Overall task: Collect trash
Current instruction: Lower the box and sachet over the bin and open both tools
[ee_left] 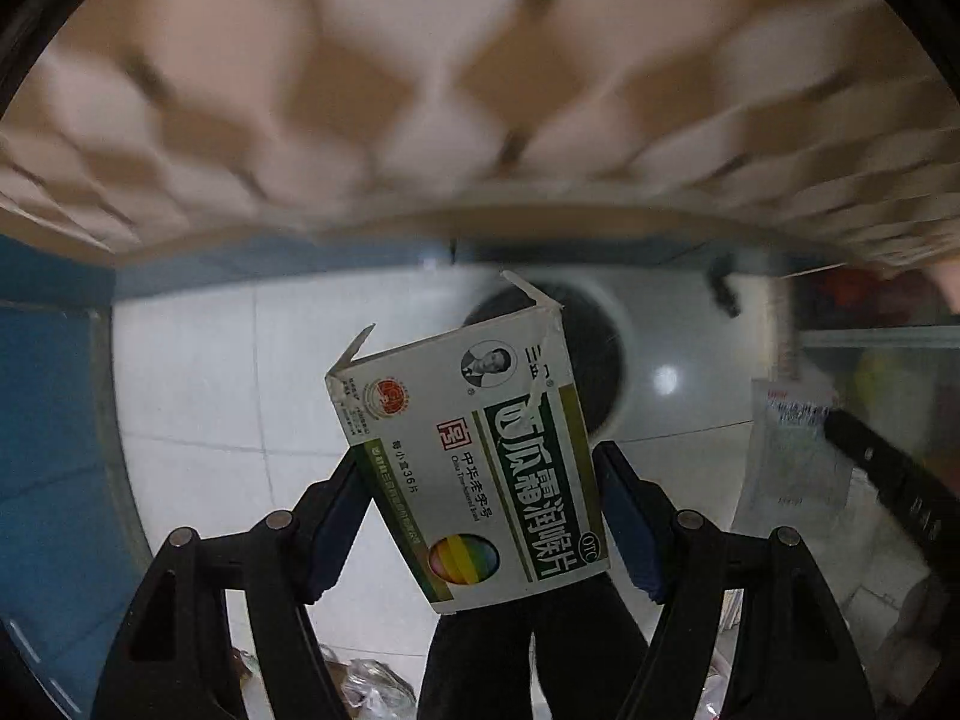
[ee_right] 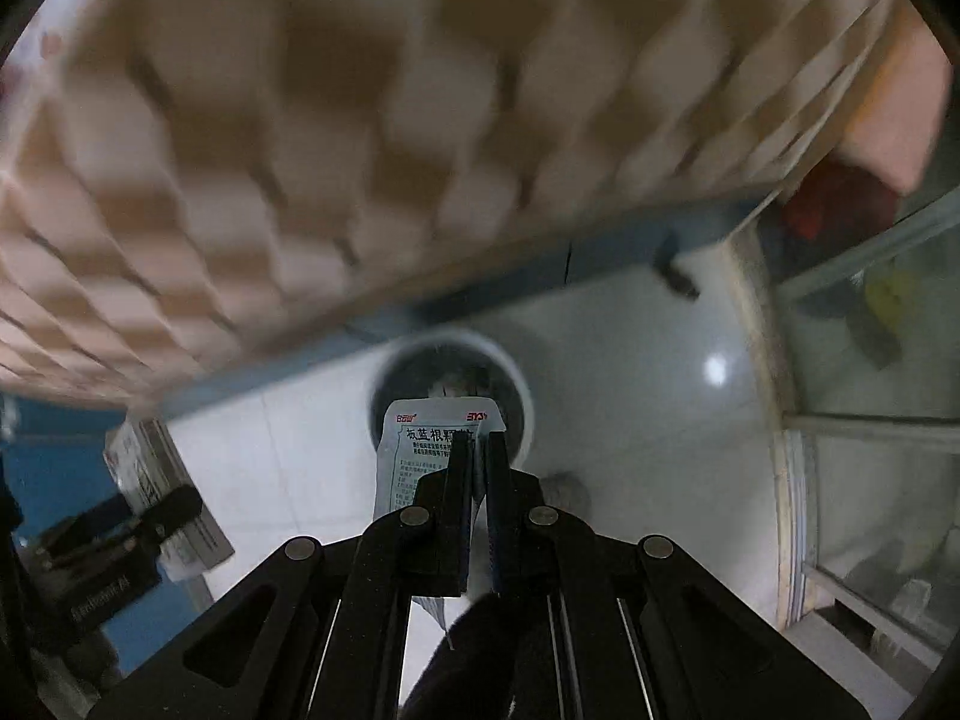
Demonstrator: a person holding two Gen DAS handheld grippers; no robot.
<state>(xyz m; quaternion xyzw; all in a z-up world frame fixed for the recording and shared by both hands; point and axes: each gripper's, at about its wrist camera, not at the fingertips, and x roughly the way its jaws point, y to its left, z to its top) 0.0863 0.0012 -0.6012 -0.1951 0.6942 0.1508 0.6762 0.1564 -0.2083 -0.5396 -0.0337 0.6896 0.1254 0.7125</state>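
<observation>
My left gripper (ee_left: 480,480) is shut on a white and green medicine box (ee_left: 474,456) with open end flaps, held above the tiled floor. A round white trash bin (ee_left: 606,354) with a dark inside stands on the floor behind the box. My right gripper (ee_right: 478,444) is shut on a white printed sachet (ee_right: 420,450), held just above the same trash bin (ee_right: 522,396). The left gripper with the box (ee_right: 162,492) shows at the left of the right wrist view. The right gripper's sachet (ee_left: 792,450) shows at the right of the left wrist view.
A blurred tan and pink patterned surface (ee_left: 450,90) fills the upper half of both views, with a blue edge (ee_left: 270,270) under it. A glass-fronted cabinet (ee_right: 870,390) stands at the right. Crumpled wrappers (ee_left: 366,690) lie on the white tiled floor (ee_left: 198,390).
</observation>
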